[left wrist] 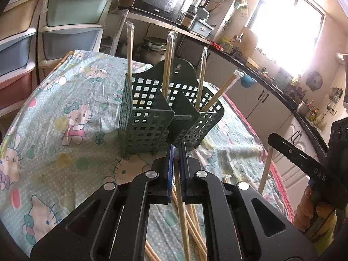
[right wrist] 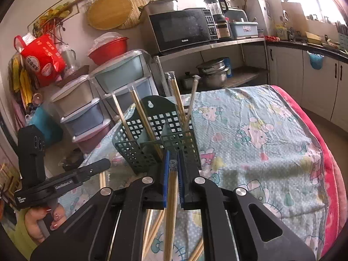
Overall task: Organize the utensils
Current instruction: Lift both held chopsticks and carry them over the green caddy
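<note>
Though clamped, chopsticks [right wrist: 171, 193] beside caddy [right wrist: 152, 139].

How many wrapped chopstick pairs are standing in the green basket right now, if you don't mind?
4. In the green basket: one at the left, one in the middle, two at the right, one upright and one leaning.

Microwave [right wrist: 183, 29] on shelf — drawer towers [left wrist: 71, 21] beside.

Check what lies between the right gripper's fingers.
A wrapped pair of chopsticks sits clamped in the right gripper, in the right wrist view.
</note>
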